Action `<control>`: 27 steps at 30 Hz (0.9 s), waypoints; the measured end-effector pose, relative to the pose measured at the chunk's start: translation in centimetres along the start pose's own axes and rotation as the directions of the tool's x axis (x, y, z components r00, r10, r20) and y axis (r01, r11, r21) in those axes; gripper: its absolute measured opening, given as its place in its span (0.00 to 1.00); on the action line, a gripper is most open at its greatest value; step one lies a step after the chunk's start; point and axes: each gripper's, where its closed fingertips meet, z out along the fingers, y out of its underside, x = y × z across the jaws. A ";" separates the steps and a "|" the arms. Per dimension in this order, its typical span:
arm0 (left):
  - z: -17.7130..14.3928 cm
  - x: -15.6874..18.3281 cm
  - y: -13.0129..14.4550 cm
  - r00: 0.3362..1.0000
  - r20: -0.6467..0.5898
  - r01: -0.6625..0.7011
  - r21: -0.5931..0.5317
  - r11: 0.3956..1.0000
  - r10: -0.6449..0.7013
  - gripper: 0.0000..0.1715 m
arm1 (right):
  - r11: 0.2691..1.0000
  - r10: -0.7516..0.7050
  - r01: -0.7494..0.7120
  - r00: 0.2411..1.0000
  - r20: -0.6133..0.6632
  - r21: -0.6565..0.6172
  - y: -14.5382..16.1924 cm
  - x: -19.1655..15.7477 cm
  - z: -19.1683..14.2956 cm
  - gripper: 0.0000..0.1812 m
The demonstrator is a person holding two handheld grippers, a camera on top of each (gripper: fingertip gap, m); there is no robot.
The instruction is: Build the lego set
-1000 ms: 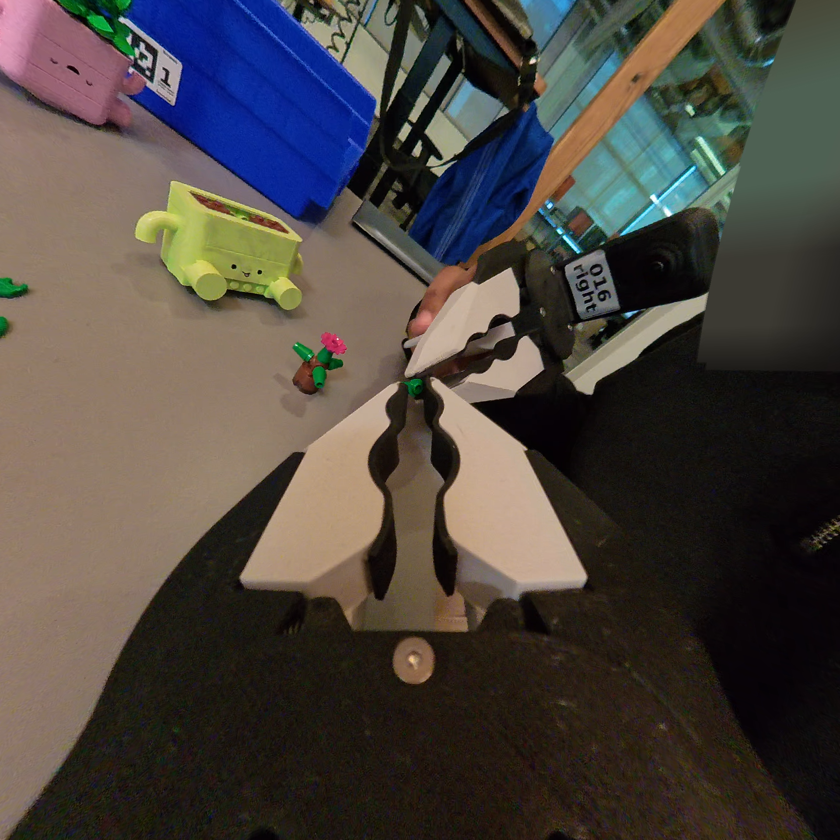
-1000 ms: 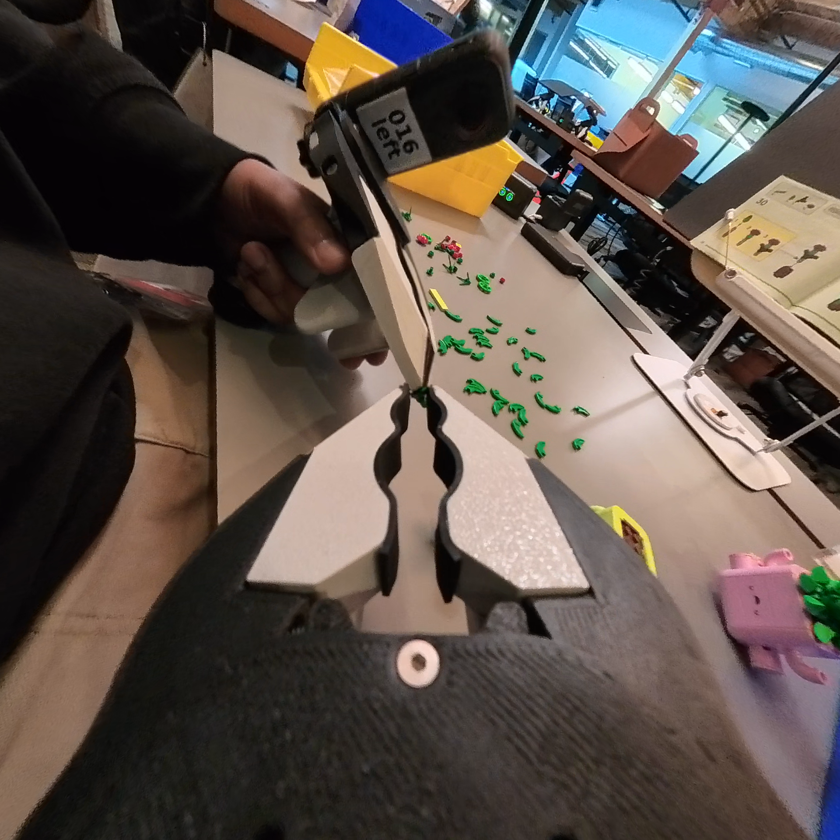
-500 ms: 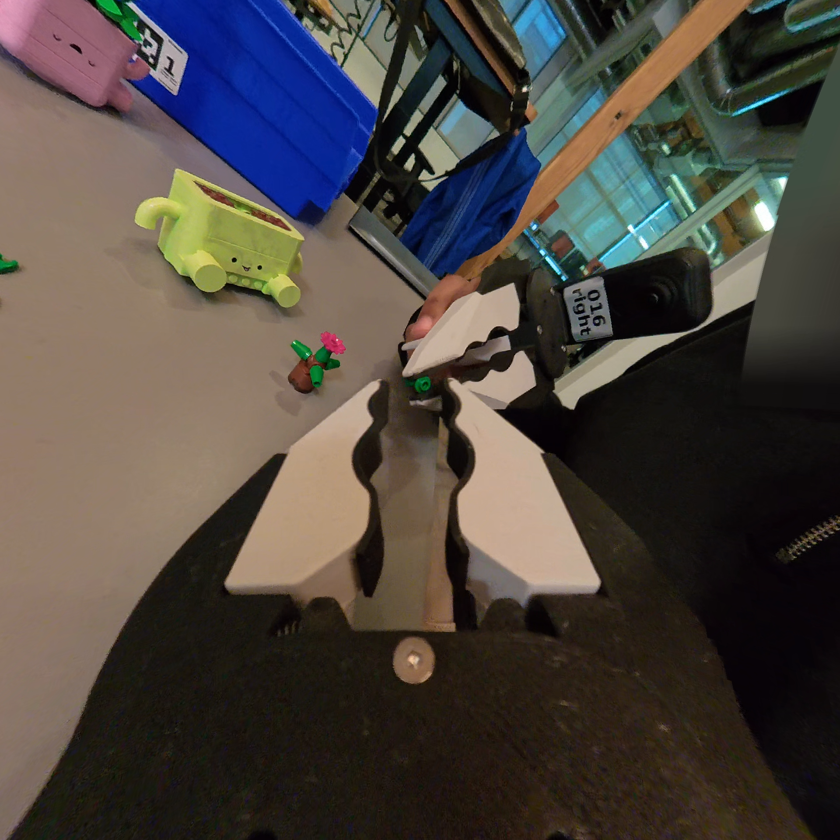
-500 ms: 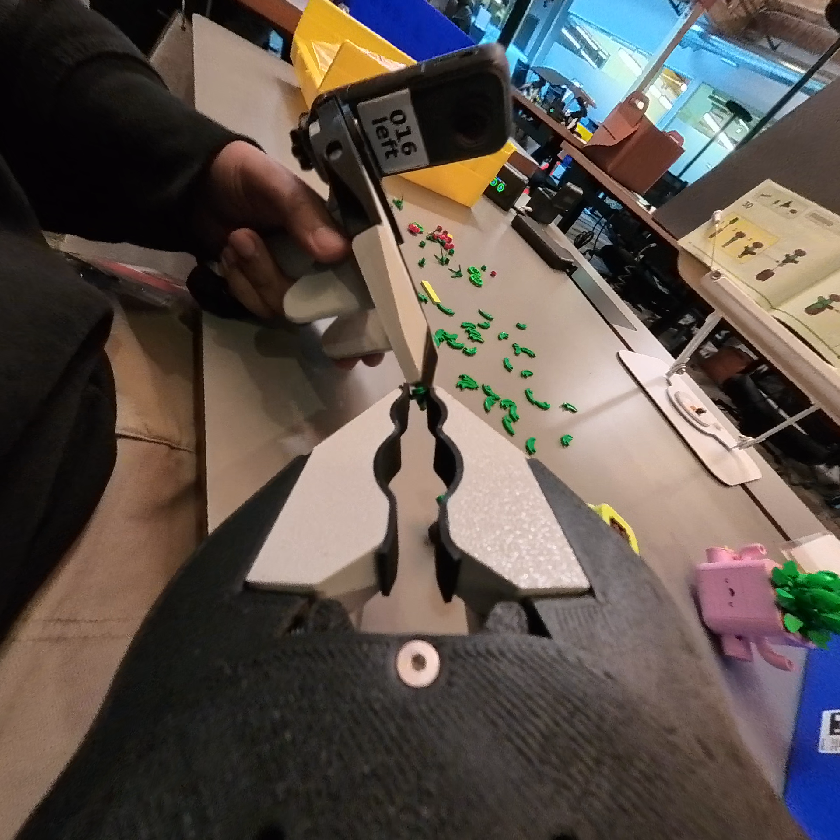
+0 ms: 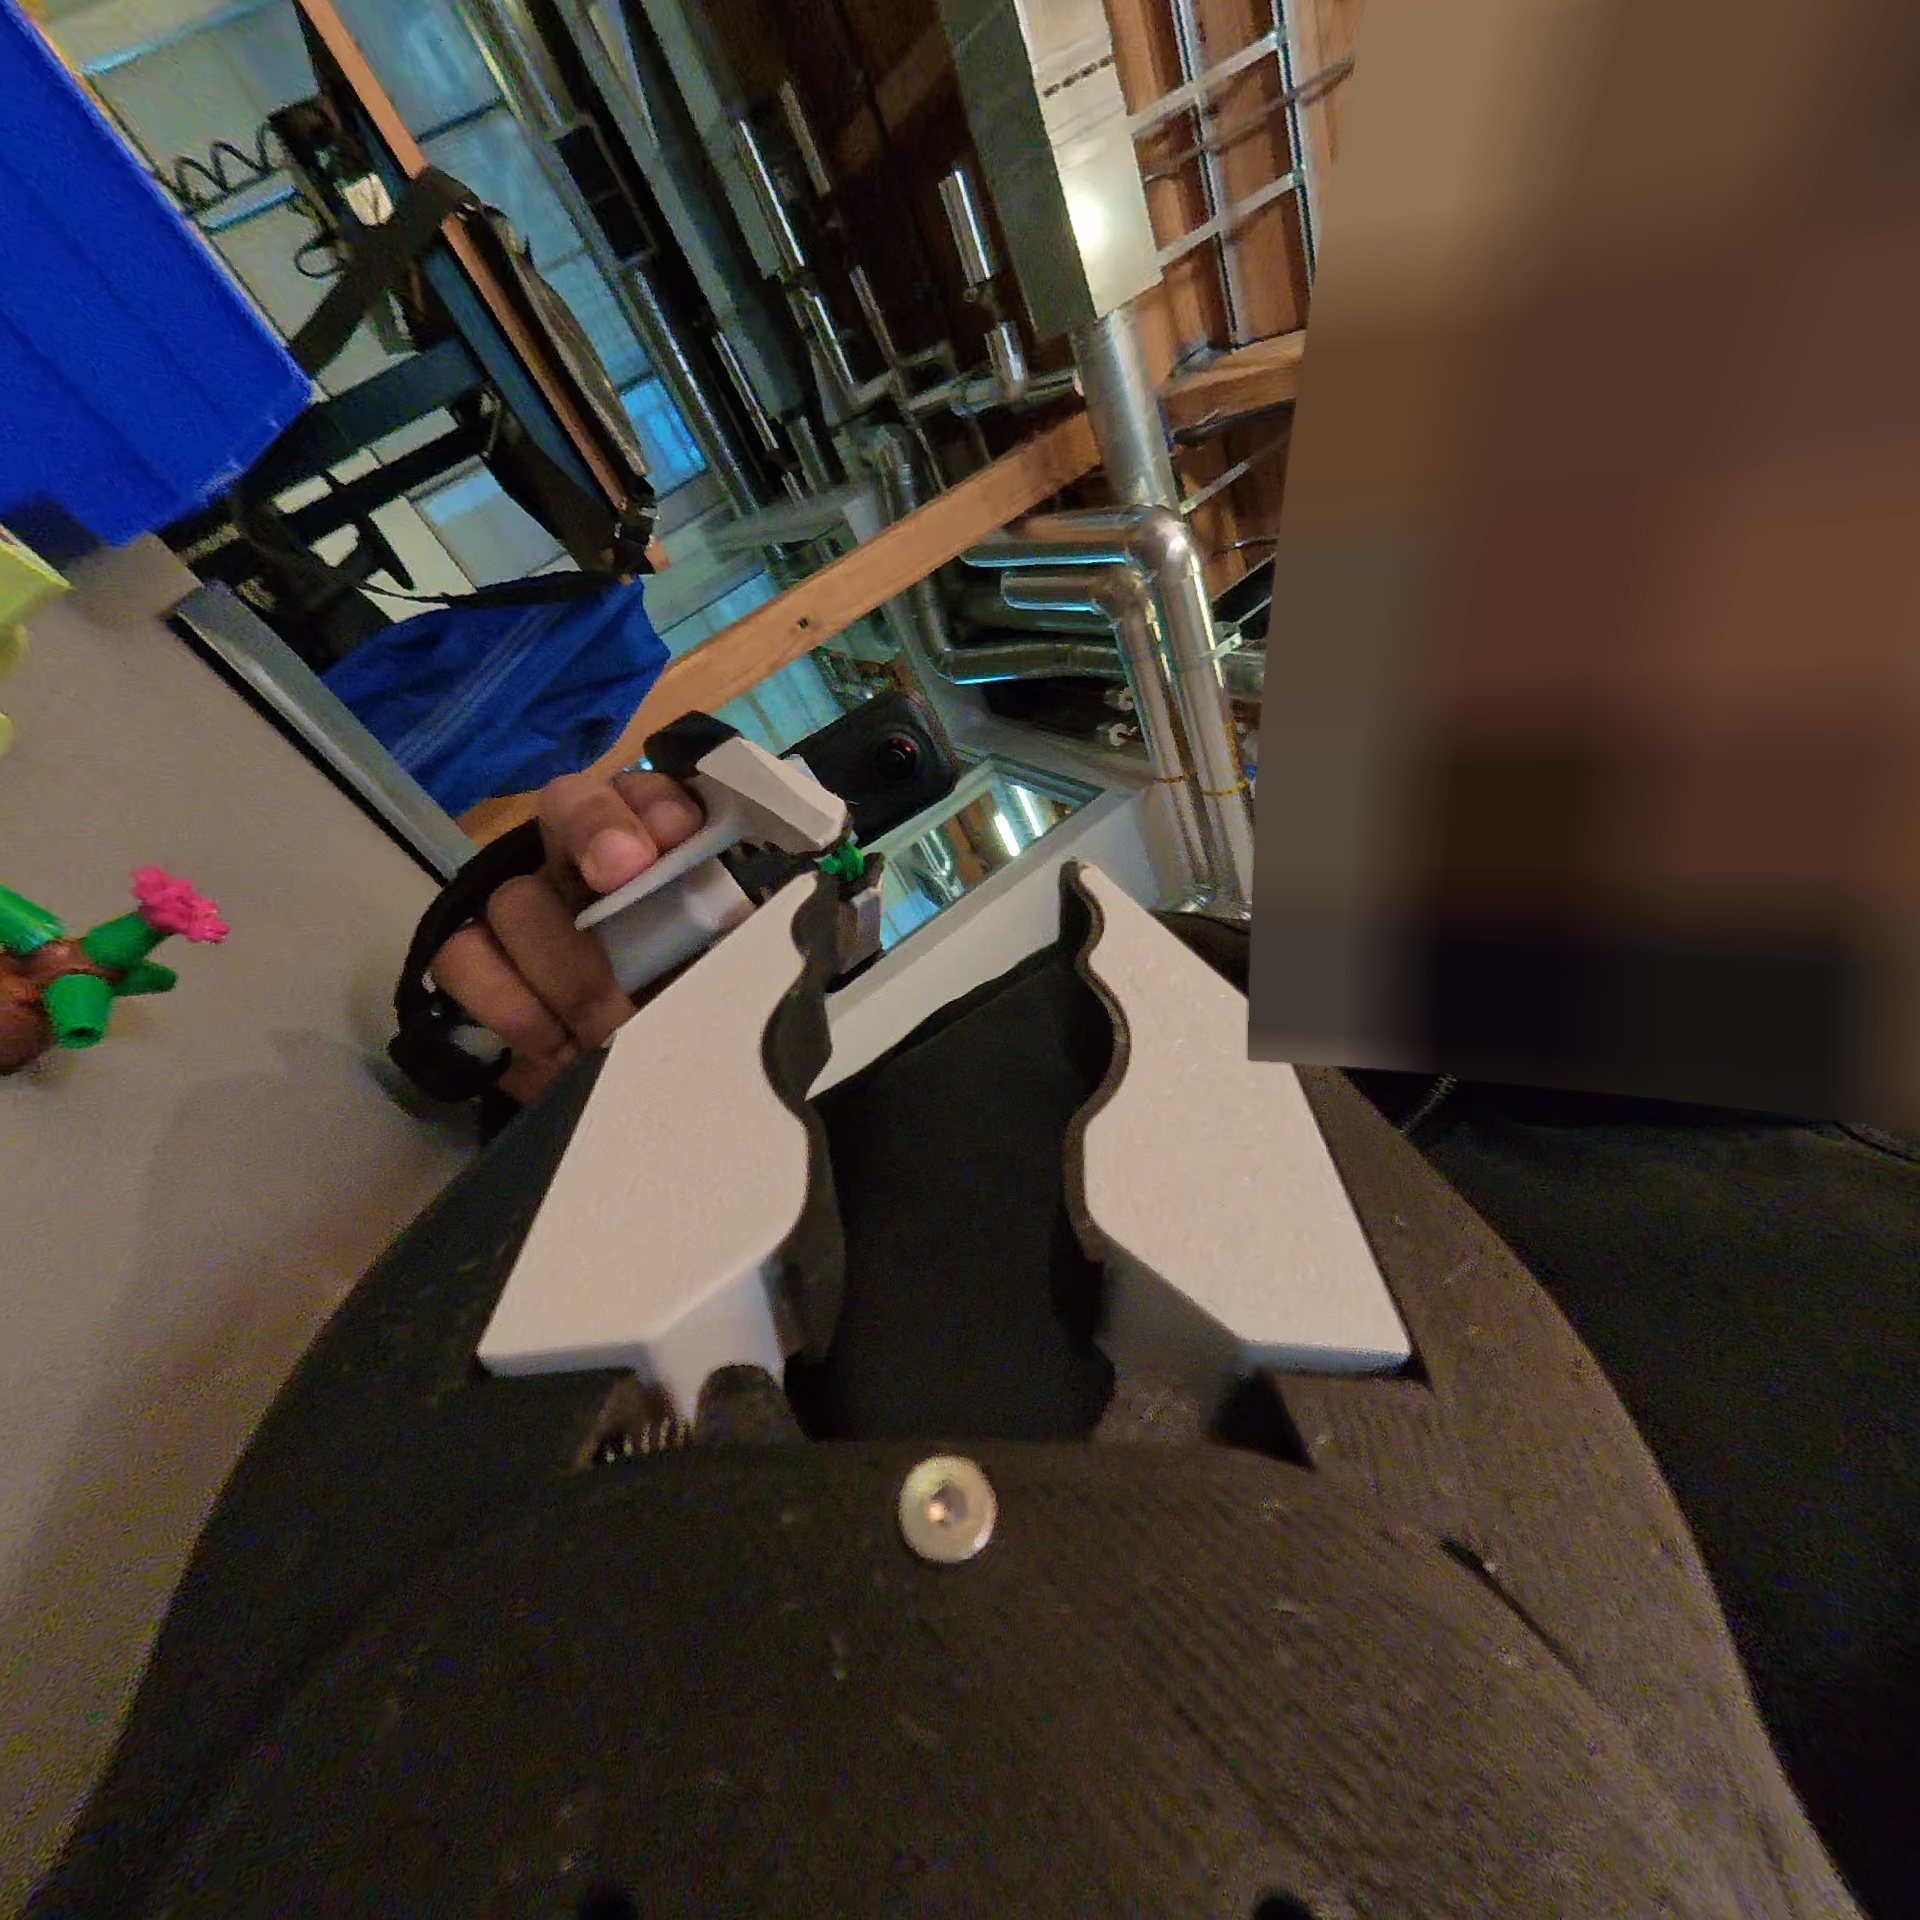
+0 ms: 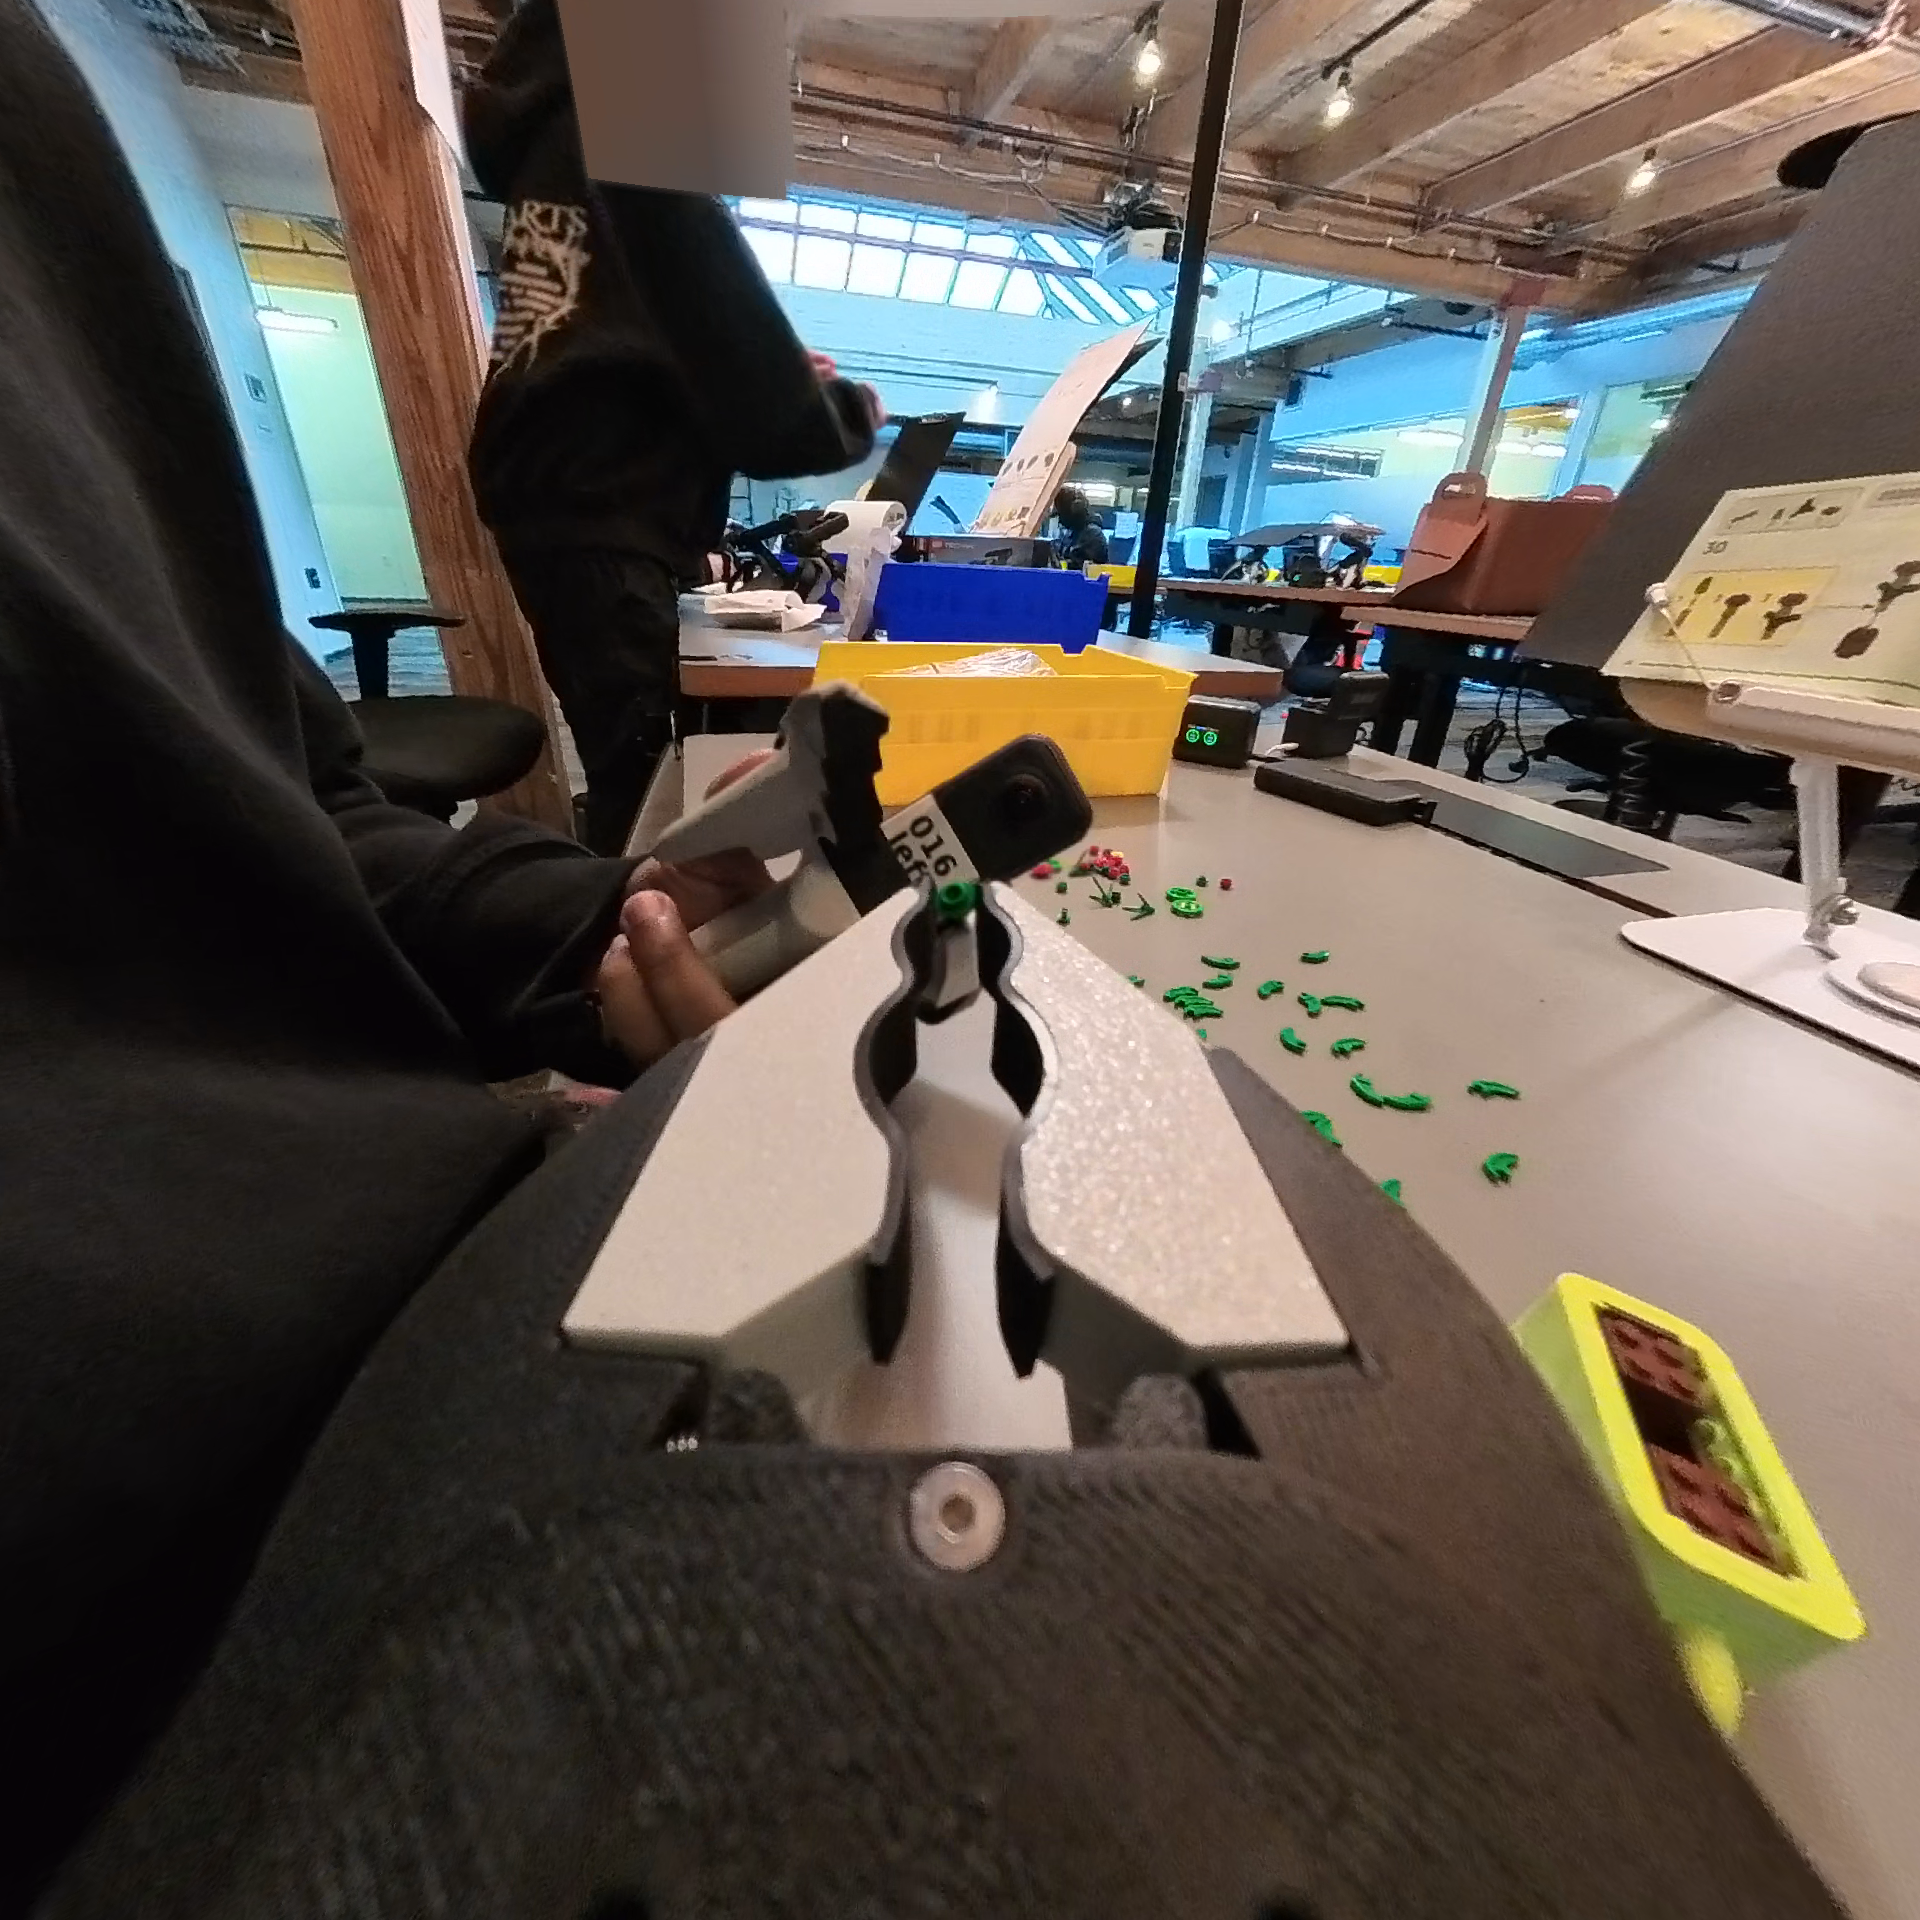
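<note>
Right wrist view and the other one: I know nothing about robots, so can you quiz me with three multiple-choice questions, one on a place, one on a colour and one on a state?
1. Where is the lime-green box?
A. Held in the left gripper
B. On the table, to the right of the right gripper
C. On top of the right gripper

2. What colour is the small piece at the right gripper's tips?
A. Red
B. Yellow
C. Green

3. How do the left gripper's jaws stand?
A. Wide apart, holding nothing
B. Shut on the small piece
C. Shut on the lime-green box

Answers:
1 B: it sits on the grey tabletop at the lower right.
2 C: a green bit shows between the tips.
3 A: only a dark gap lies between the jaws.
</note>
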 end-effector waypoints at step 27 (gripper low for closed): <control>-1.2 -3.7 -0.9 0.973 0.231 -0.042 0.065 0.997 0.025 0.00 | 0.995 -0.043 0.040 0.999 -0.024 -0.094 1.1 1.0 -0.9 0.07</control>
